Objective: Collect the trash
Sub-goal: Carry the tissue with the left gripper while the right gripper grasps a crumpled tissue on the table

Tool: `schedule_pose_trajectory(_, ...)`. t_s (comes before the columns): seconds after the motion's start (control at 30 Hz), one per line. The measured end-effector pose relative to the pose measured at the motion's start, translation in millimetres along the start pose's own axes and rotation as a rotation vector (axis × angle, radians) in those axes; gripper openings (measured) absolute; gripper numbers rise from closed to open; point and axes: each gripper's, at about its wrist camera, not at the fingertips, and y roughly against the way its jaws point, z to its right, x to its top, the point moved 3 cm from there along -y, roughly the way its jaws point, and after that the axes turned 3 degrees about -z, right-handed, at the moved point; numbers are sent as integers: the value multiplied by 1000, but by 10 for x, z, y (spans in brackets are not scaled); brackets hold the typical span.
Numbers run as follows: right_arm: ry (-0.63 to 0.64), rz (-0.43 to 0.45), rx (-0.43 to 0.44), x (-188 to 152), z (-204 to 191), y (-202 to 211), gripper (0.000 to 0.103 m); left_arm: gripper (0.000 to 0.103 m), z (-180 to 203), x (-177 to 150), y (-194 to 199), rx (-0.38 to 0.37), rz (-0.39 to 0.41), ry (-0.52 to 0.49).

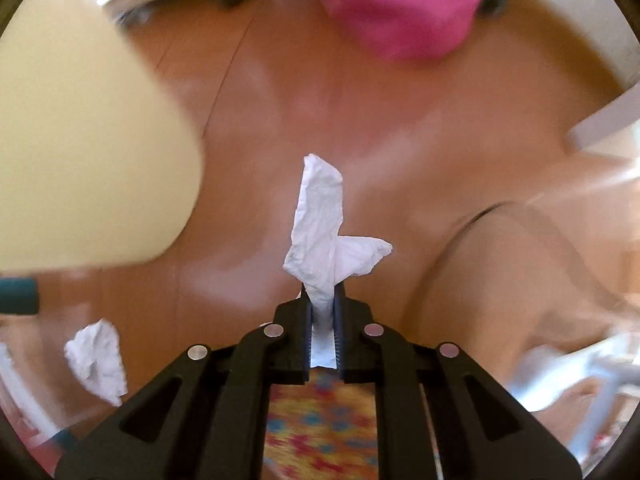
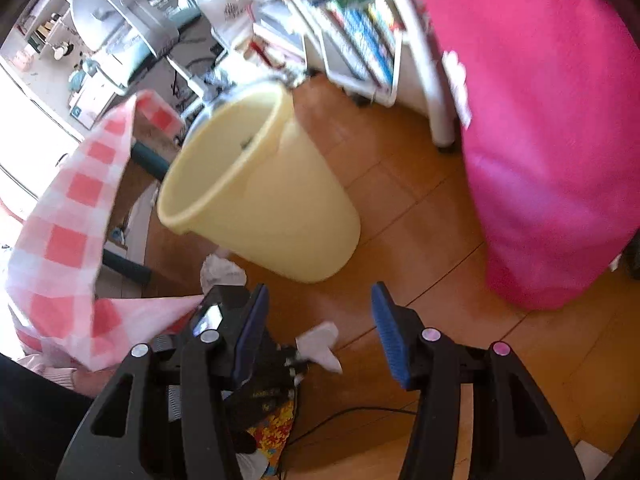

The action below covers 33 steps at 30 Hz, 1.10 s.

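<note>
Above the wooden floor (image 1: pixel 248 92): left gripper (image 1: pixel 322 312) clamped shut on a crumpled tissue (image 1: pixel 320 216), lifted clear; right gripper (image 2: pixel 316 328) half open, holding nothing. Best carried over the rim of the yellow bin (image 2: pixel 256 184) just beside, then released squarely above the opening. Second tissue wad (image 1: pixel 98 360) on the floor near the bin's base; pink beanbag (image 2: pixel 552 132) and checked cloth (image 2: pixel 72 216) crowding either side.

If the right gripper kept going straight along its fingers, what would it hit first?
Most likely bare wooden floor just right of the yellow bin. The right gripper is open and empty, angled down. The bin's base sits close to that line, so depth leaves some doubt.
</note>
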Motion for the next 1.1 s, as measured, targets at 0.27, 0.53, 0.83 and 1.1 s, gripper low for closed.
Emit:
schedule_pose_trajectory(0.27, 24, 299, -58, 321, -156, 1115, 56, 9, -42, 548, 1942, -186, 369, 164)
schedule_pose_trajectory(0.53, 238, 369, 44, 749, -1084, 1474, 61, 9, -513, -322, 3760, 16, 586, 337)
schedule_pose_trajectory(0.83, 727, 115, 240, 881, -3428, 556, 61, 9, -1888, -2797, 4685, 270, 700, 882)
schedule_pose_trajectory(1.1, 1227, -235, 310, -122, -5212, -274, 61, 9, -2698, -4364, 5018, 303, 845, 1246)
